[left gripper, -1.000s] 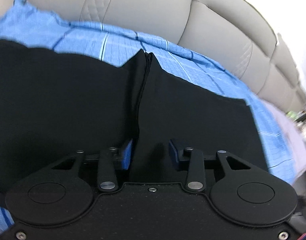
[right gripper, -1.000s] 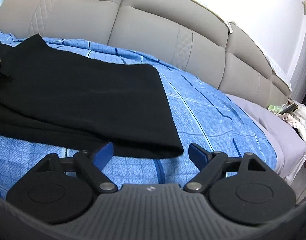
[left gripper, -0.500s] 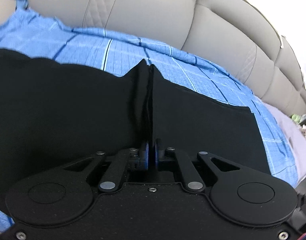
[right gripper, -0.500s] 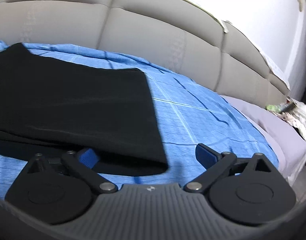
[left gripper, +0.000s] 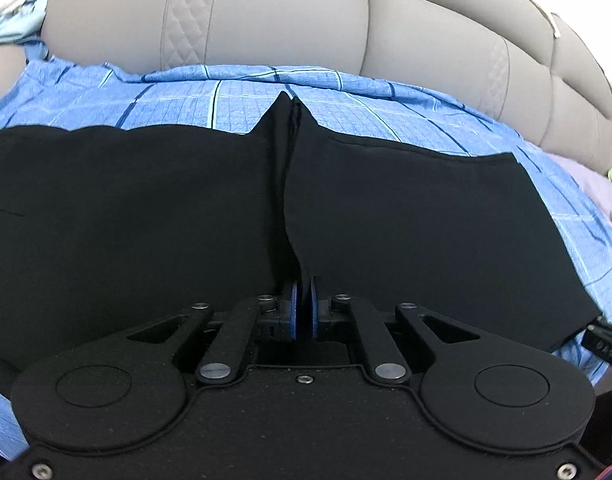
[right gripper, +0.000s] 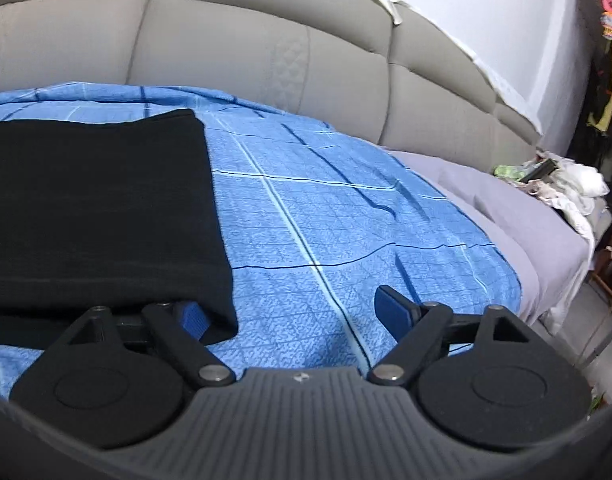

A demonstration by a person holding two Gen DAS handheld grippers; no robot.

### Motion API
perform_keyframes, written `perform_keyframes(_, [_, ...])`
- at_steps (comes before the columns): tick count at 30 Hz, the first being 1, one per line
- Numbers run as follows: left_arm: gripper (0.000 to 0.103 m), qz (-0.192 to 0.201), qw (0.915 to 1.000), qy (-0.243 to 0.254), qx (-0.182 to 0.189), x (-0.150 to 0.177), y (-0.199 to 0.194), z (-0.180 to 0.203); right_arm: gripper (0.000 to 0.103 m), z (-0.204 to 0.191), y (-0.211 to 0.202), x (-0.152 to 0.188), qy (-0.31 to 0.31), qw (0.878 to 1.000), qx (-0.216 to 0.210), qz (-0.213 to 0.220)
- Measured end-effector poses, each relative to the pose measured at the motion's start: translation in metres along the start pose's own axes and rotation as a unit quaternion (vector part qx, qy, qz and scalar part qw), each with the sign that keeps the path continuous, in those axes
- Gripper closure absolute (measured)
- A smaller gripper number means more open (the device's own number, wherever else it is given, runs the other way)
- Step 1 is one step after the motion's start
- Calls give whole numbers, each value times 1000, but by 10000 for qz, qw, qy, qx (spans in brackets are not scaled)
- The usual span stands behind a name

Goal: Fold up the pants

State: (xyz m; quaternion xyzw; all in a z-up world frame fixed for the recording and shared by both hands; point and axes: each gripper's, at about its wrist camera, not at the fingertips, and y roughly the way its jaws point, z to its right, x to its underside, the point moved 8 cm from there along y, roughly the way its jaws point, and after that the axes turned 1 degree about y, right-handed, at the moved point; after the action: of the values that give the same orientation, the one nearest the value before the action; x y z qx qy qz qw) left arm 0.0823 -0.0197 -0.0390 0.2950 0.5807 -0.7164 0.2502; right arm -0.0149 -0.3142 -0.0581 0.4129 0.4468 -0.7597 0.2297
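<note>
Black pants [left gripper: 146,208] lie flat on a blue checked bedsheet [left gripper: 178,100], folded lengthwise. My left gripper [left gripper: 303,312] is shut on the pants, pinching the near edge into a ridge that runs to a raised peak at the far edge. In the right wrist view the pants' leg end [right gripper: 98,208] lies at the left. My right gripper [right gripper: 294,312] is open at the near corner of the leg end. Its left finger [right gripper: 194,316] sits at the fabric corner, partly under it; its right finger [right gripper: 394,306] is over bare sheet.
A grey padded headboard [left gripper: 286,20] runs along the far side. A grey sheet [right gripper: 506,208] covers the bed's right side, with a pile of clothes and small items [right gripper: 558,180] at its far right edge. Blue sheet [right gripper: 326,208] lies right of the pants.
My left gripper has closed on the pants' near edge. My right gripper has moved left and in, so its left finger now reaches the corner of the leg end.
</note>
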Motion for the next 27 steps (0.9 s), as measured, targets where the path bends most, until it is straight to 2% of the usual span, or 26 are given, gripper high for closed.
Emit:
perform_keyframes(3, [90,70,9999,61,-49,0,-6,1,11,-1,-10,-4,66,9994,-322,-116])
perform_keyframes(6, [85,245,9996,128,-86,-3,-16,0,10,-14,-28,-11,58,9964,-834,-159])
perform_keyframes(8, [80,327,9993,168,-107,-4,-23,-4,7,-27,-41,-20,-95,9933,-1146,-62])
perform_keyframes(10, [78,392,9989,197,-181,-4,-29,-10,3,-41,-56,-33,-237,9888,-1456,223])
perform_keyframes(12, [68,438,9985,177,-294,-3,-34,-20,1,-58,-63,-46,-228,9823,-1807,438])
perform_keyframes(13, [66,460,9982,117,-376,-2,-36,-27,1,-67,-62,-51,-195,9789,-1983,456])
perform_keyframes(18, [66,316,9967,-210,-717,4,-31,-56,2,-138,-54,-74,-214,9565,-2863,520])
perform_keyframes(23, [66,312,9954,-319,-846,8,-30,-71,3,-207,-46,-82,-671,9437,-3188,573])
perform_keyframes(27, [65,364,9954,-284,-838,9,-29,-73,3,-242,-50,-74,-1031,9302,-3471,593])
